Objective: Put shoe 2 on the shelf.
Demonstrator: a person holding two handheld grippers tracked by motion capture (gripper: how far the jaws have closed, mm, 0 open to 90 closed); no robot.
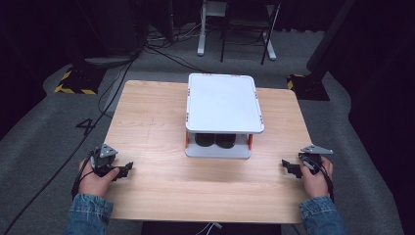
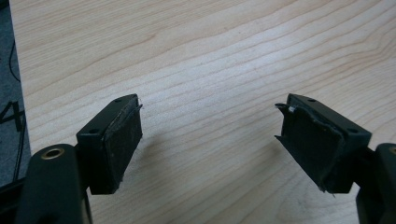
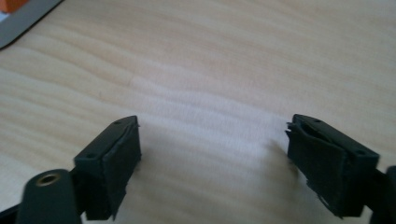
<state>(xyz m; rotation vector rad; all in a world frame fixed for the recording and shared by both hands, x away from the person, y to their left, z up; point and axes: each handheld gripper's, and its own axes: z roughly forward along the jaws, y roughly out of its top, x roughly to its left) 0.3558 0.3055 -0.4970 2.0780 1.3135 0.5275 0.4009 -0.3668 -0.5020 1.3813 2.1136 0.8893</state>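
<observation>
Both tongs — left (image 1: 128, 169), right (image 1: 285, 165) — agape, pointing inward at shelf (image 1: 223, 102).

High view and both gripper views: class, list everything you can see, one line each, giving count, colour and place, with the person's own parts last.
Table: one, light wood, centre of the floor.
Two-tier rack: one, white shelves with orange corner posts, middle of the table toward its far edge.
Dark round things: two, black, on the rack's lower shelf; too shadowed to identify.
Hazard-striped bases: two, black and yellow, on the grey floor beyond the table's far corners.
Stand legs: white and black, on the floor behind the table.
Left gripper: one, black, open, near left edge.
Right gripper: one, black, open, near right edge.
Sleeves: two, blue denim, bottom.
</observation>
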